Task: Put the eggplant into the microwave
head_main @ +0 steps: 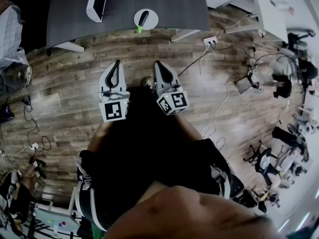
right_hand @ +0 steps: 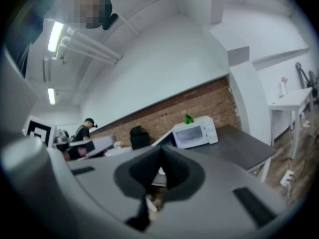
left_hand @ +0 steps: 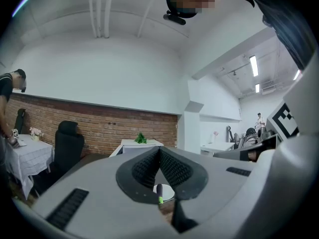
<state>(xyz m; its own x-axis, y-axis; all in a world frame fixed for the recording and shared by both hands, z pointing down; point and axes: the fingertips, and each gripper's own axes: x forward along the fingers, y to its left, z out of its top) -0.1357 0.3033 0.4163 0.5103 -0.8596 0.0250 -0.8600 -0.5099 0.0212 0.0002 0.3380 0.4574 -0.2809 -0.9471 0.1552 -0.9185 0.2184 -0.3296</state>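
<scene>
A dark eggplant (head_main: 143, 18) with a green stem lies on a white plate (head_main: 152, 20) near the front edge of the grey table (head_main: 164, 4). The white microwave (head_main: 98, 1) stands on the table to its left. It also shows in the right gripper view as the microwave (right_hand: 195, 132), door closed, with a small green thing on top. My left gripper (head_main: 117, 62) and right gripper (head_main: 156, 62) hang side by side over the wooden floor, short of the table, both shut with nothing held. Below the left gripper (left_hand: 159, 149) the eggplant (left_hand: 159, 192) peeks through. The right gripper (right_hand: 160, 148) points toward the table.
A power strip (head_main: 210, 40) and cables lie on the floor at the right, with stands and office chairs (head_main: 286, 83) further right. A black chair (left_hand: 67, 143) and a person (left_hand: 7, 98) are by the brick wall. Another person (right_hand: 84, 128) stands in the background.
</scene>
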